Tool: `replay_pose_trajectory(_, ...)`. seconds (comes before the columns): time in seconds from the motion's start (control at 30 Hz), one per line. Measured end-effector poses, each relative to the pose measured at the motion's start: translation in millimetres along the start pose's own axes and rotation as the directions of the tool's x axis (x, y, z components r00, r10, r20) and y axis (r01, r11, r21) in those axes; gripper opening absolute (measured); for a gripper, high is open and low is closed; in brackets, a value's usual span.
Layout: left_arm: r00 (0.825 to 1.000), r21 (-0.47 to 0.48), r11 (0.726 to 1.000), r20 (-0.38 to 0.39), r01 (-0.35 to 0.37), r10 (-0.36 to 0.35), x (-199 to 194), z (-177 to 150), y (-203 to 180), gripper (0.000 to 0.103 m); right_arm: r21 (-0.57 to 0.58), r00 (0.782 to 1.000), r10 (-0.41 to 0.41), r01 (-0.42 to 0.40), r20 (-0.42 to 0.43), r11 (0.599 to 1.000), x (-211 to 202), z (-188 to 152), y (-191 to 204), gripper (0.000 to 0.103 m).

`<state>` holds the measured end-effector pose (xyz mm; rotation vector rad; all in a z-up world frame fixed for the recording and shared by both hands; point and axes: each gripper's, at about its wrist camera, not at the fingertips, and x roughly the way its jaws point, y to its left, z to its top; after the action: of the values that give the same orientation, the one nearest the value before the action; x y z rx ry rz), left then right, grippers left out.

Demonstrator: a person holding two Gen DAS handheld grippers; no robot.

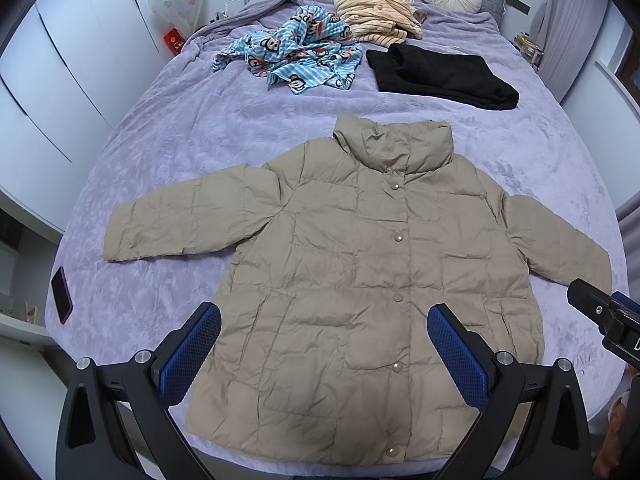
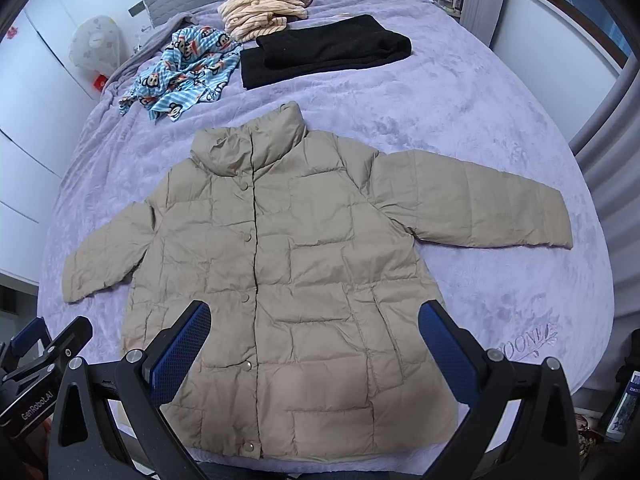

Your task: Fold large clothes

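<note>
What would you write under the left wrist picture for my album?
Open left gripper hovers over a beige puffer jacket spread flat, buttoned, on the purple bed.

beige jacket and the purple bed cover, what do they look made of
Beige jacket: looks like thin, smooth woven shell, probably nylon or polyester, over puffy filling; stitched quilted squares, fine crinkles, slight sheen, snap buttons. Purple bed cover: seems a soft plush or fleece, matte, with an embossed pattern in the pile.
</note>
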<state>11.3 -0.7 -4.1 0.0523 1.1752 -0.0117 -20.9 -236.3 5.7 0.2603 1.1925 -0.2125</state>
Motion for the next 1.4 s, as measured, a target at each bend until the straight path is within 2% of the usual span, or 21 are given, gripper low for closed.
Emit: replay_pose_trajectory(1.4, 1.0, -0.003, 1.0, -0.007, 0.001, -0.001, 2.3, -1.7, 1.3, 0.103, 0.003, 1.0, 0.001, -0.001, -0.008, 1.0, 1.6, 0.5, -0.9, 0.103)
